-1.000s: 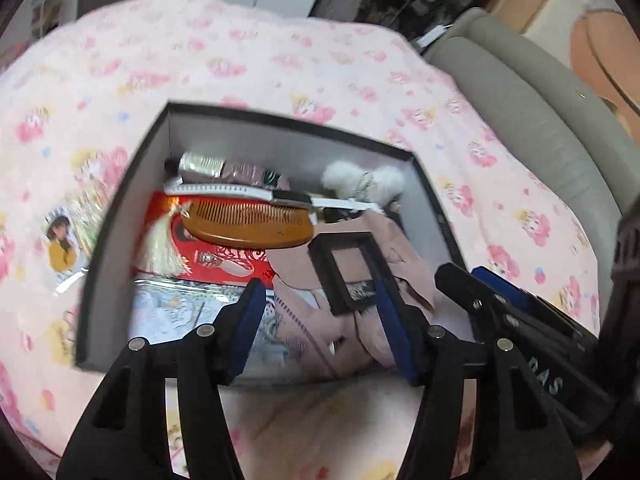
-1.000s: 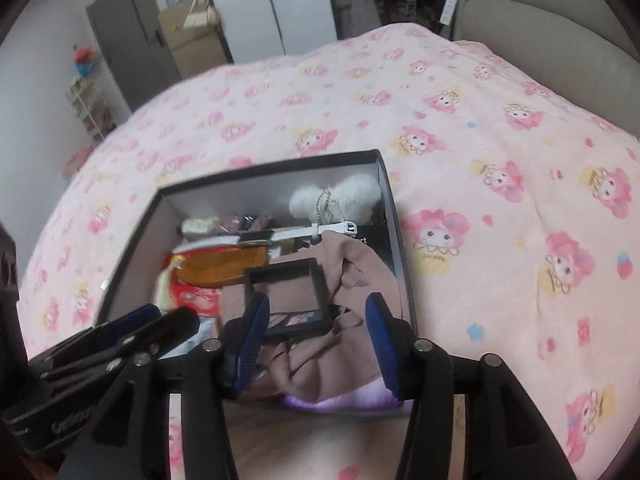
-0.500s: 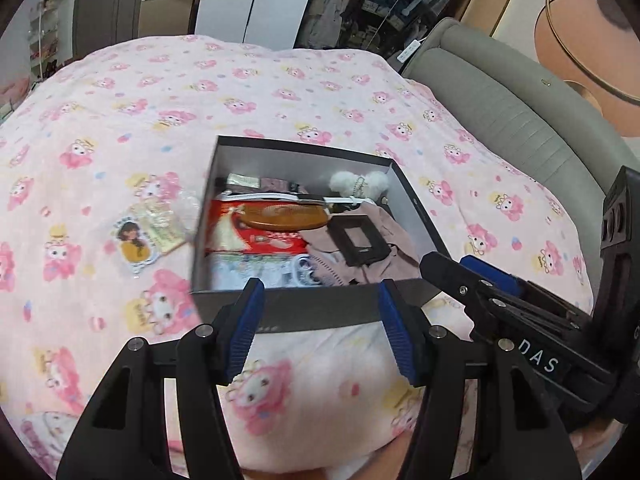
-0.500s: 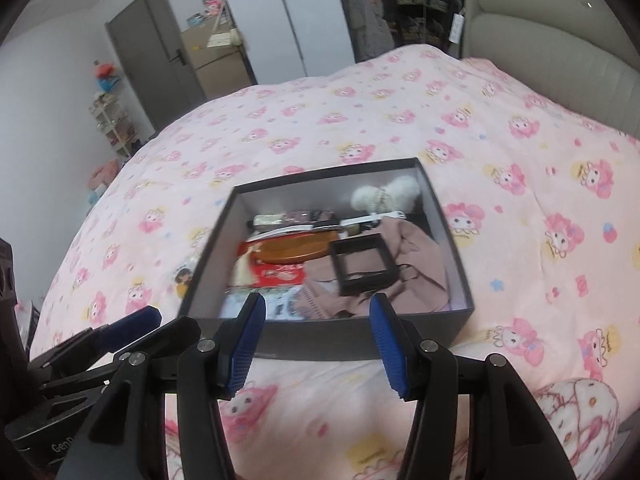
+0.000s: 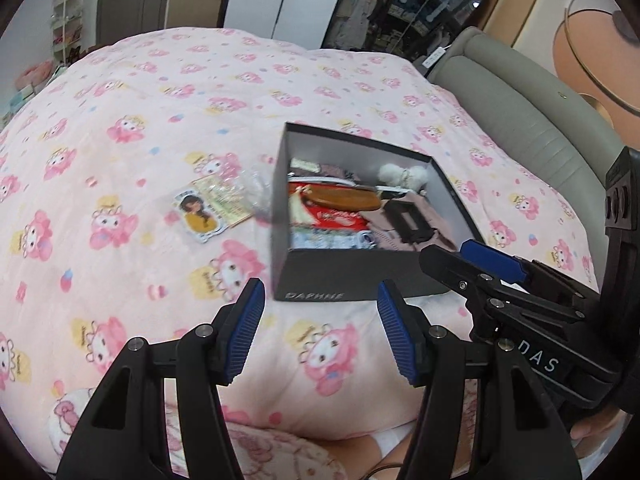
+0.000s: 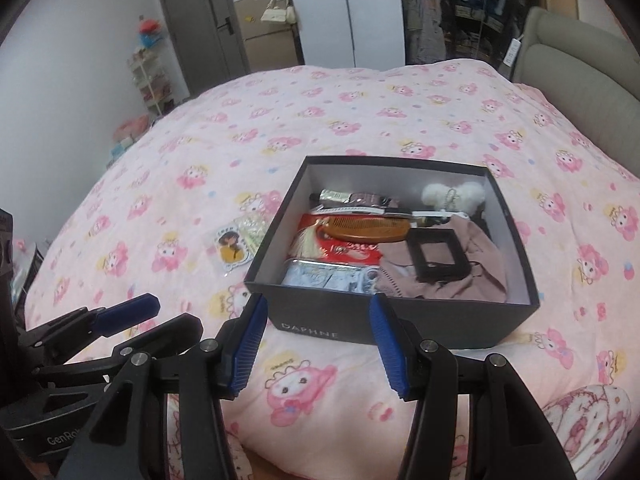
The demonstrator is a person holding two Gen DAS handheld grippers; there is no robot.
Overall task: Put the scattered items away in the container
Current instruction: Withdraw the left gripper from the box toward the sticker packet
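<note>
Soft, even indoor light, faint shadows, strong fisheye bending with dark corners, slight blur throughout.

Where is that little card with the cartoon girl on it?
The card lies on the pink bedspread, just outside the black box's left wall in both views.

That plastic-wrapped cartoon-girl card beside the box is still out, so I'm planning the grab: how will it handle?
The card packet lies flat on the soft quilt, so probably light, thin, hard to get under. Its shiny wrap looks slippery and may crinkle.
</note>
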